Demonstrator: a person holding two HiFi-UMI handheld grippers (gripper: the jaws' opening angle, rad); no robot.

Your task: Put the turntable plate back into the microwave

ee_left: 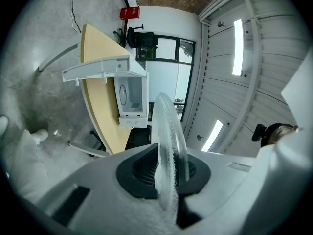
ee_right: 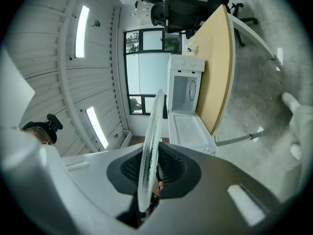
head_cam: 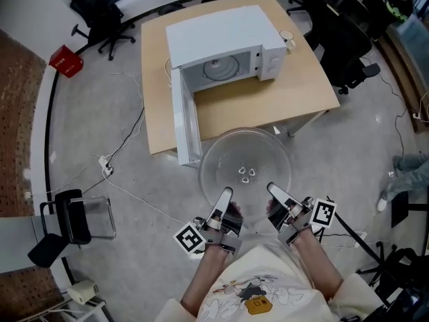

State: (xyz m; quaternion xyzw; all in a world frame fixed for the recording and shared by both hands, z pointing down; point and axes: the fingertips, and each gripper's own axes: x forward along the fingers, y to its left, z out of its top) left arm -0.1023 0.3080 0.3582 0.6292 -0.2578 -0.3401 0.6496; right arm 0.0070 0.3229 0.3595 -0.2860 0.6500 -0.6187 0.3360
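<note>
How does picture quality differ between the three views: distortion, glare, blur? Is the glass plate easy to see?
Head view: even light, sharp; the clear turntable plate is faint against the grey floor. Left gripper view: strong fisheye, dark corners; the plate's rim near the lens is blurred, the ceiling lights glare white. Right gripper view: same bending, curved table edge; the microwave is sharp.

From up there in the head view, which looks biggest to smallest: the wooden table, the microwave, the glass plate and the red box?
1. wooden table
2. microwave
3. glass plate, nearly as big; it is held nearer the camera, so the gap between these two is unsure
4. red box
</note>
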